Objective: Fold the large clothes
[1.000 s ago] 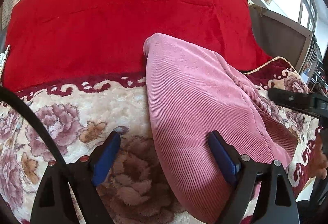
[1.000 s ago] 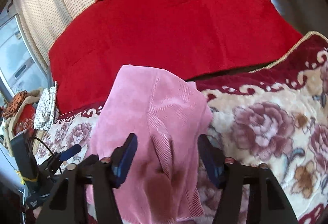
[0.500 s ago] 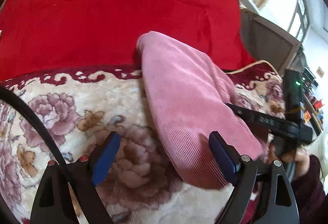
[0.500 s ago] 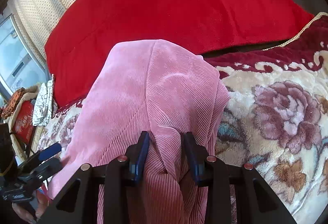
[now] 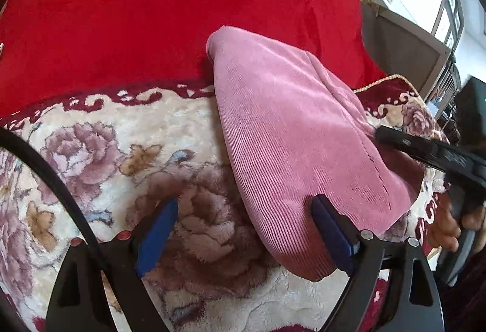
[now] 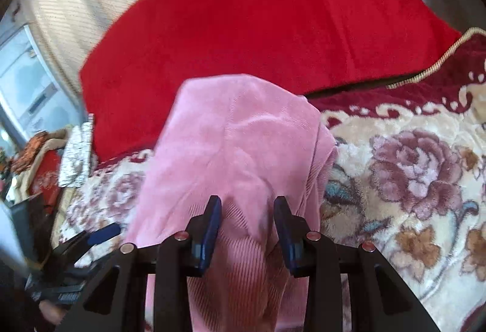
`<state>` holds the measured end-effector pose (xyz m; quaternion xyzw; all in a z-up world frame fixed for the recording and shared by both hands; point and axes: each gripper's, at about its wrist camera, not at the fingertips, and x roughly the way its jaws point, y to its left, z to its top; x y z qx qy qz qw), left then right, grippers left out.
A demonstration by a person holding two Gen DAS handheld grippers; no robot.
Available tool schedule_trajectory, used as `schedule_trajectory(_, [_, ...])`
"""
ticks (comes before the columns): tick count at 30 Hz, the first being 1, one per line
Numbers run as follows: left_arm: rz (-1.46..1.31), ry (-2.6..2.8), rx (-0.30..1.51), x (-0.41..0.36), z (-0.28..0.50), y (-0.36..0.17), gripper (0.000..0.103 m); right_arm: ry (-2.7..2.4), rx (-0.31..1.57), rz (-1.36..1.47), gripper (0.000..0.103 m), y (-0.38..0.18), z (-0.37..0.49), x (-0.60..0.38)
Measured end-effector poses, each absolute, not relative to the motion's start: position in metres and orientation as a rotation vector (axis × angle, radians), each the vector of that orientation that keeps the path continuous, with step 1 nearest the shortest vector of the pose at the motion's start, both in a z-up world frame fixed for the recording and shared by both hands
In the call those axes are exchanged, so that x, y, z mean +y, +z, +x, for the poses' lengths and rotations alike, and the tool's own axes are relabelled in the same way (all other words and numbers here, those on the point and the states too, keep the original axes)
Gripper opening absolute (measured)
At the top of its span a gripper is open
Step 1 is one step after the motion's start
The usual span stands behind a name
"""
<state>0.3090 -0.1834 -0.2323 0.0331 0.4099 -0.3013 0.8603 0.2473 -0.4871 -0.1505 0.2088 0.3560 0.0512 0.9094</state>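
Between the blue pads of the right gripper (image 6: 246, 228), a raised ridge of the pink corduroy garment (image 6: 240, 143) stands in the gap, the jaws parted around it and wider than half a second ago, when they pinched the fold tightly. From there the folded garment stretches away across the floral blanket (image 6: 410, 174) toward the red blanket (image 6: 273, 16) heaped behind it, its far end lying over the seam where the two blankets meet.

Seen from the left wrist, the left gripper (image 5: 243, 232) hangs wide open over the floral blanket (image 5: 121, 150), gripping nothing. Its right pad sits against the near edge of the pink corduroy garment (image 5: 291, 131); its left pad hovers over a woven rose, well apart from the cloth. The garment lies as a long, tapering fold running from that pad up to the red blanket (image 5: 152, 4). The right gripper (image 5: 404, 143) reaches in from the right edge, its tip touching the garment's far side, as it did half a second ago.

At the left edge of the right wrist view, cloth items (image 6: 60, 156) are piled beside the bed; whether anything holds them cannot be told.
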Motion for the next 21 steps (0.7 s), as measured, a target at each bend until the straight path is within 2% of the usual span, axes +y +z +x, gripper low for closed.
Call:
schedule_trajectory(6, [0.036,-0.662,0.833,-0.181,0.309,-0.223,0.090,0.157,0.718,0.310,0.041,-0.140,0.219,-0.465])
schedule_trajectory(9, [0.087,-0.680,0.834,-0.190,0.305,-0.227,0.091,0.130,0.855,0.280,0.041,-0.177,0.230,-0.461])
schedule_trajectory(12, [0.127,-0.662,0.814,-0.196,0.303,-0.231,0.091,0.146,0.815,0.286,0.041,-0.189,0.227,-0.465])
schedule_trajectory(15, [0.098,-0.666,0.830,-0.193,0.307,-0.231,0.091,0.151,0.842,0.326,0.041,-0.183,0.228,-0.471])
schedule_trajectory(17, [0.083,-0.665,0.838,-0.191,0.309,-0.232,0.091,0.141,0.846,0.321,0.049,-0.173,0.227,-0.478])
schedule_trajectory(21, [0.084,-0.664,0.836,-0.192,0.308,-0.232,0.091,0.099,0.768,0.334,0.050,-0.139,0.227,-0.499])
